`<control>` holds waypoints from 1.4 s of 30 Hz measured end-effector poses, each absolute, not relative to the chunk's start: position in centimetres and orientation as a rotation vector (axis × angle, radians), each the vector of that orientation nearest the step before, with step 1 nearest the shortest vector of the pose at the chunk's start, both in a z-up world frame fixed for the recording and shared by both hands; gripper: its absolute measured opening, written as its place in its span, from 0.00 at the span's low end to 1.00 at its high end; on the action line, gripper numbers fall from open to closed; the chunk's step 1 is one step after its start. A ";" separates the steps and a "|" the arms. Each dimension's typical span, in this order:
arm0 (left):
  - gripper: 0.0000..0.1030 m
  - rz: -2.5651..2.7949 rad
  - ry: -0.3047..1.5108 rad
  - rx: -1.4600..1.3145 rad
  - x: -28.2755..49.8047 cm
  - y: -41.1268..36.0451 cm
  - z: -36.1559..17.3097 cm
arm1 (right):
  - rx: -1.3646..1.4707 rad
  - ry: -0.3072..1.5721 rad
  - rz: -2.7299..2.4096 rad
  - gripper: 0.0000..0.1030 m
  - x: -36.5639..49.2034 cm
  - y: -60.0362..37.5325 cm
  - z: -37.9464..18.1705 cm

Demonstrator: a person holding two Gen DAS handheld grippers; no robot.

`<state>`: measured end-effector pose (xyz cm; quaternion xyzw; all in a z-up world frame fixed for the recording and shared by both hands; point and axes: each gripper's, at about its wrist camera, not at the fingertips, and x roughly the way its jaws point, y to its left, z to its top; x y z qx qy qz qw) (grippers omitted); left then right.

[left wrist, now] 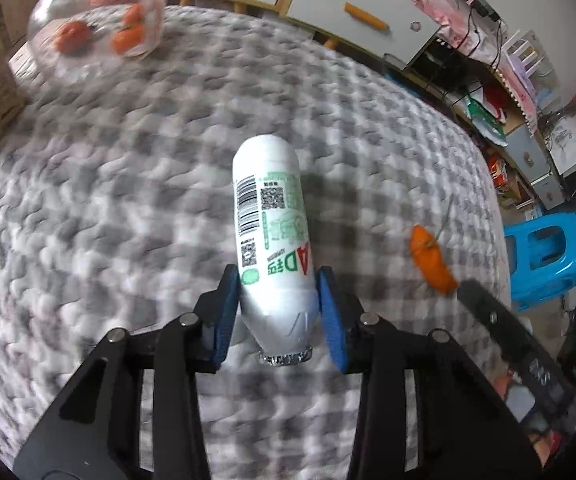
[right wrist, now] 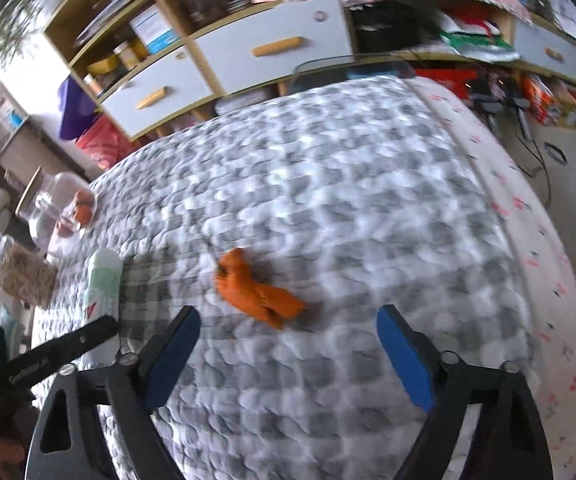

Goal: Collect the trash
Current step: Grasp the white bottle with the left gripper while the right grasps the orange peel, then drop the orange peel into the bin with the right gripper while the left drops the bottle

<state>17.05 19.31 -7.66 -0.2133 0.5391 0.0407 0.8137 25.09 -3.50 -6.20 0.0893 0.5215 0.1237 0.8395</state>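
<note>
The left tongs (left wrist: 277,308) are clamped on a white plastic bottle (left wrist: 269,216), their blue pads (left wrist: 225,312) pressed against its sides near the neck end. The bottle's foil-rimmed mouth points back toward the camera and its rounded base points away; a barcode, square codes and green print run along its side. It lies over a grey-and-white checked quilt (left wrist: 127,220) that covers the surface below; whether the bottle rests on the quilt or is lifted clear cannot be told.

The right tongs (right wrist: 288,344) stand wide apart with nothing between their blue pads (right wrist: 404,360). Just beyond their tips, an orange scrap of peel (right wrist: 259,292) lies on the quilt, untouched. In the left wrist view the same peel sits to the right of the bottle, apart from it, with the dark tip of the right tongs near it.

At the far left edge of the quilt, a clear glass jar (left wrist: 95,12) holds several orange-red pieces. Beyond the quilt stands a cabinet with pale drawers (right wrist: 271,48) and wooden handles. A blue plastic stool (left wrist: 544,256) stands on the floor to the right.
</note>
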 end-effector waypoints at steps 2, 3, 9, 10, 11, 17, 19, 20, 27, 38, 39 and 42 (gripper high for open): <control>0.40 0.074 1.162 -0.464 16.6 19.9 -7.8 | 0.177 1.098 0.270 0.83 25.3 -2.7 -6.4; 0.40 0.069 1.156 -0.480 16.3 20.4 -7.8 | 0.165 1.088 0.269 0.82 25.4 -2.2 -6.5; 0.46 0.062 1.128 -0.489 16.3 21.2 -7.7 | 0.115 1.063 0.285 0.67 26.0 -0.7 -7.2; 0.48 0.060 1.125 -0.490 16.4 21.2 -7.7 | 0.106 1.062 0.287 0.66 26.0 -0.4 -7.4; 0.48 0.057 1.123 -0.491 16.5 21.1 -7.8 | 0.096 1.063 0.289 0.65 26.0 -0.2 -7.5; 0.39 0.078 1.133 -0.474 17.5 20.7 -8.3 | 0.003 1.051 0.273 0.39 26.0 0.9 -8.0; 0.39 0.082 1.130 -0.483 17.3 20.7 -8.1 | -0.013 1.058 0.279 0.20 25.9 0.9 -8.0; 0.39 0.089 1.130 -0.489 17.1 20.7 -8.0 | -0.015 1.064 0.285 0.19 25.8 0.9 -7.9; 0.38 0.083 1.079 -0.483 15.6 20.6 -6.3 | -0.006 1.057 0.338 0.16 23.9 -0.6 -5.7; 0.38 -0.028 1.063 -0.471 14.8 15.4 -4.6 | 0.066 1.030 0.353 0.16 20.3 -6.0 -1.5; 0.38 -0.044 1.063 -0.469 14.8 14.7 -4.5 | 0.078 1.038 0.342 0.16 19.9 -6.8 -1.3; 0.38 -0.089 1.064 -0.449 14.7 12.6 -4.1 | 0.086 1.043 0.319 0.16 18.9 -8.9 -0.8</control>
